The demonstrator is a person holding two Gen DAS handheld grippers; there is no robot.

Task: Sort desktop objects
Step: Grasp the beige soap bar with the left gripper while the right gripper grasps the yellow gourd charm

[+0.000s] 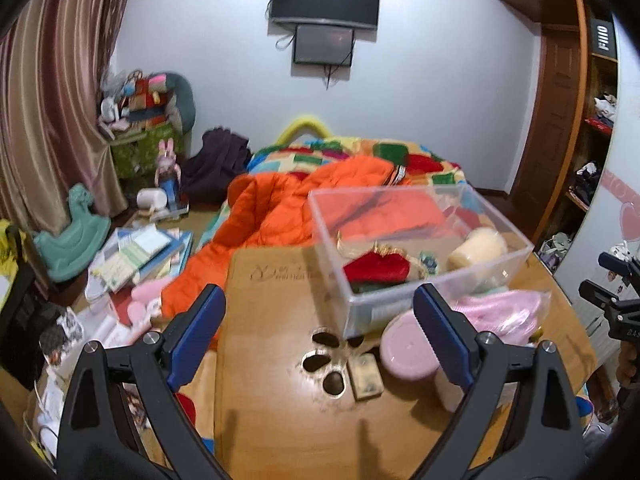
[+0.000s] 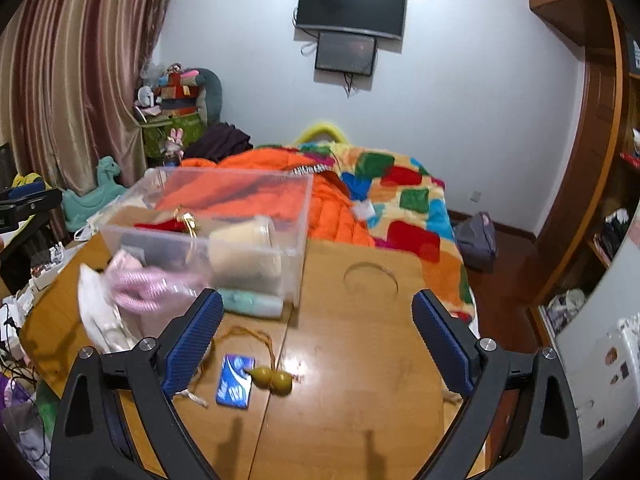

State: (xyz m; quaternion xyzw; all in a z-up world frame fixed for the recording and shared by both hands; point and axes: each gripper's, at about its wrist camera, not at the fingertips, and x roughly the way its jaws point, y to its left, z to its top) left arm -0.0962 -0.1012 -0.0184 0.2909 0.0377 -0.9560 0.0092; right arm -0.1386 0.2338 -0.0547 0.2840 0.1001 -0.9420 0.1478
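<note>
A clear plastic box (image 1: 432, 292) (image 2: 296, 256) stands on the wooden table (image 1: 280, 420) (image 2: 360, 380); it holds a red pouch (image 1: 376, 268) and a cream cup (image 1: 478, 248) (image 2: 244, 240). My left gripper (image 1: 320, 340) is open and empty above the table, with a pink-lidded jar (image 1: 406, 350) and a small gold box (image 1: 365, 376) between its fingers. My right gripper (image 2: 318, 336) is open and empty above a yellow gourd charm (image 2: 272, 380) and a blue packet (image 2: 236, 380). A pink item in a clear bag (image 2: 136, 284) (image 1: 504, 312) and a green tube (image 2: 252, 302) lie by the box.
The table has cut-out holes (image 1: 324, 360) and a round recess (image 2: 370, 278). Behind it is a bed with an orange quilt (image 1: 280, 216) (image 2: 336, 208). Books and toys (image 1: 136, 256) cover the floor at the left. A wooden wardrobe (image 2: 592, 160) stands at the right.
</note>
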